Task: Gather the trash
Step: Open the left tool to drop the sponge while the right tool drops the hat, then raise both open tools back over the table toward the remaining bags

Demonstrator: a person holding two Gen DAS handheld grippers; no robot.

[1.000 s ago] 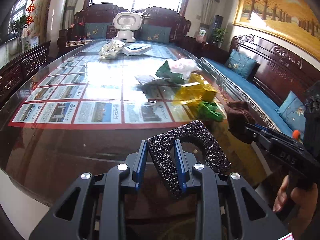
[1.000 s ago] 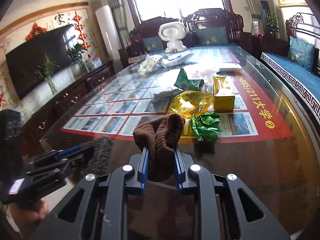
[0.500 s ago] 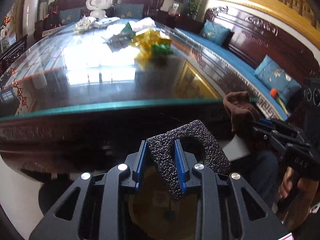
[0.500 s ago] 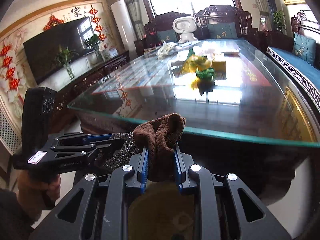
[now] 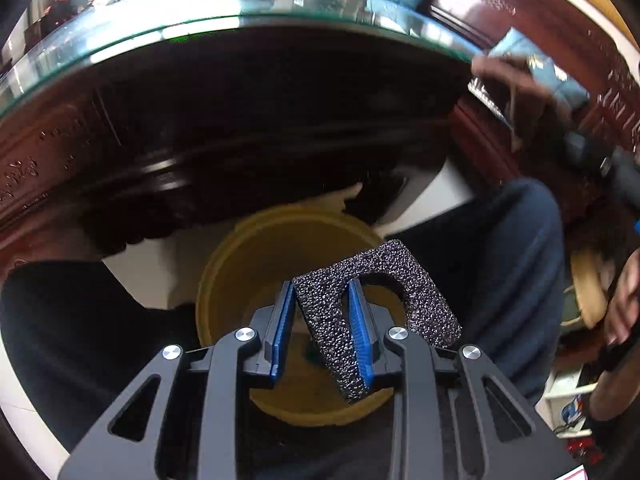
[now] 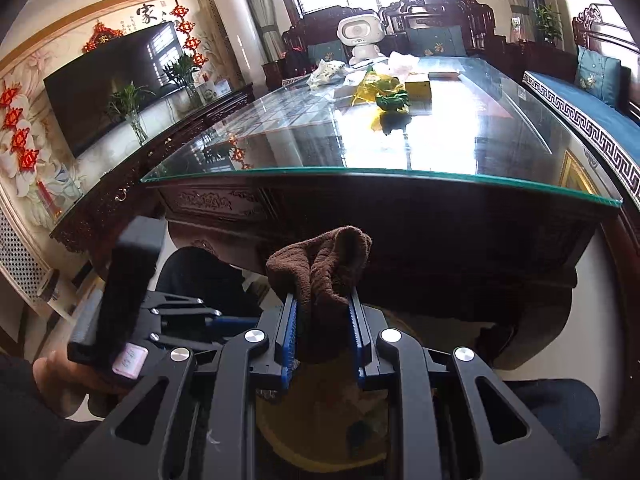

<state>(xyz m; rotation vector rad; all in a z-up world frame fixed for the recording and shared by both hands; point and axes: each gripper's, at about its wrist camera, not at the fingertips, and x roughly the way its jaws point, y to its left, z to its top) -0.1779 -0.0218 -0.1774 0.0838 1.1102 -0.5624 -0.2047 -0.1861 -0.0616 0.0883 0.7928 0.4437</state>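
Dark carved wood and a glass-topped table (image 6: 400, 148) fill the room, with a yellow bin (image 5: 248, 264) on the pale floor below the table's near edge.

From the left wrist view, the left gripper (image 5: 320, 320) points down over the bin. Its blue-lined fingers (image 5: 280, 320) are closed narrowly on a black speckled foam piece (image 5: 380, 292), a flat block with a rounded notch cut in it. The foam sticks out to the right of the grip and hangs above the open mouth of the bin. Dark trouser legs sit on either side of the bin. At the far right edge the other tool is only a blur.

From the right wrist view, the right gripper (image 6: 322, 328) pinches a crumpled brown cloth (image 6: 320, 268), which bulges up out of the narrow grip. Below it part of the yellow bin (image 6: 320, 444) shows, with some scraps inside. To the left, the left gripper (image 6: 176, 320) is seen from the side, held in a hand (image 6: 60, 372).

Farther off, on the tabletop, lie more scraps: a crumpled green wrapper (image 6: 392, 100), a yellow plastic bag (image 6: 372, 80), a yellow box (image 6: 418, 90) and white paper (image 6: 400, 60). A small white robot toy (image 6: 360, 36) stands at the far end. A television (image 6: 112, 84) hangs on the left wall, and a blue cushioned bench (image 6: 592, 120) runs along the right.
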